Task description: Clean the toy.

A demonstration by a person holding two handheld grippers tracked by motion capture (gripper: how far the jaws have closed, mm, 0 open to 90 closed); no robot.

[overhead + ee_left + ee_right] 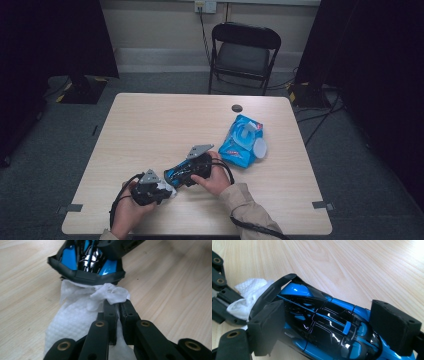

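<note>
Left gripper (162,189), lower left of high view, jaws clamped on white wipe (82,315). Wipe pressed to toy car's (324,325) end. Right gripper (181,176), lower centre, grips car by its sides. Wipe pack (243,141) right of centre.

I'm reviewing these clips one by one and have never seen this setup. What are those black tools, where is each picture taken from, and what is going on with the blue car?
No robot here: a person holds hand tongs in each hand. The high view looks down on the table. The other two pictures come from cameras riding on the tongs, looking along their black jaws.

The right tongs clamp a blue and black toy car by its sides. The left tongs are shut on a white wipe, pressed against the car's black spoiler end, so it looks like the car is being cleaned. In the high view the left tongs sit at the lower left.

A blue wipes pack with its lid open lies further right. A folding chair stands beyond the table.
</note>
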